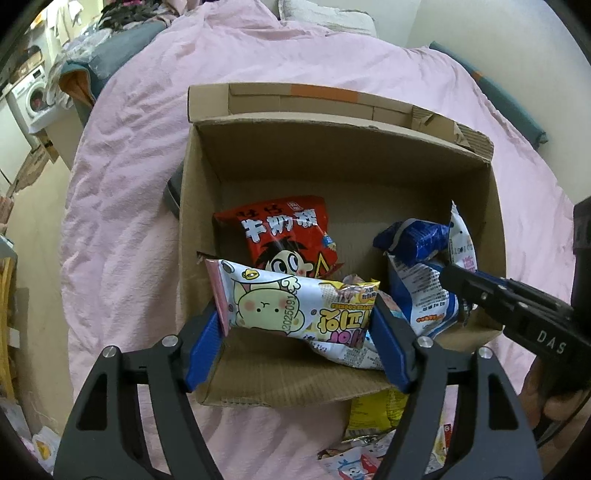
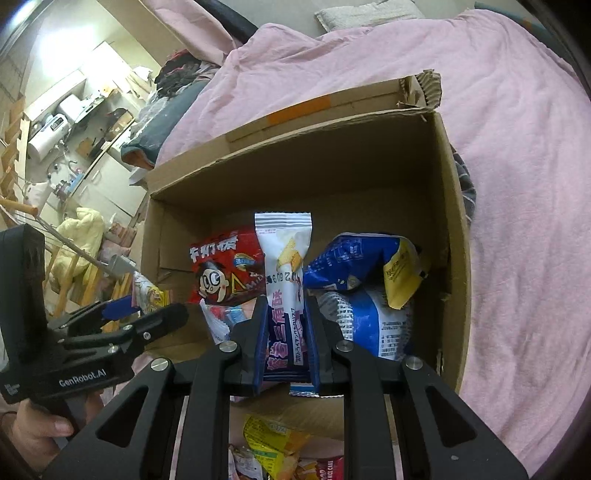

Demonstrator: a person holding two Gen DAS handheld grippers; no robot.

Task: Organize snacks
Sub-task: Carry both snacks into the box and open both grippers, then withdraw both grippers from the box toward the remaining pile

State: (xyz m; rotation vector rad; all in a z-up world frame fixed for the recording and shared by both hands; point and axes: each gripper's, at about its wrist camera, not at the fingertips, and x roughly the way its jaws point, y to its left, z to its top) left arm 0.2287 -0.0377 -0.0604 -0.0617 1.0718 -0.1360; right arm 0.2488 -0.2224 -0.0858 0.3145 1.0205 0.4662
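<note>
An open cardboard box (image 1: 495,229) (image 2: 454,229) sits on a pink bedspread. Inside lie a red cartoon snack bag (image 1: 288,236) (image 2: 221,273) and blue-and-white bags (image 1: 417,243) (image 2: 369,266). My left gripper (image 1: 299,325) is shut on a white cartoon-rabbit snack packet (image 1: 291,306) and holds it over the box's near edge. My right gripper (image 2: 286,321) is shut on a white-and-purple snack packet (image 2: 284,258), held upright over the box; it enters the left wrist view from the right (image 1: 458,284).
More loose snack packets (image 1: 373,410) (image 2: 273,443) lie on the pink bedspread (image 1: 129,184) (image 2: 524,184) in front of the box. A grey pillow (image 1: 325,14) lies at the far end. Cluttered furniture stands off the bed's left side.
</note>
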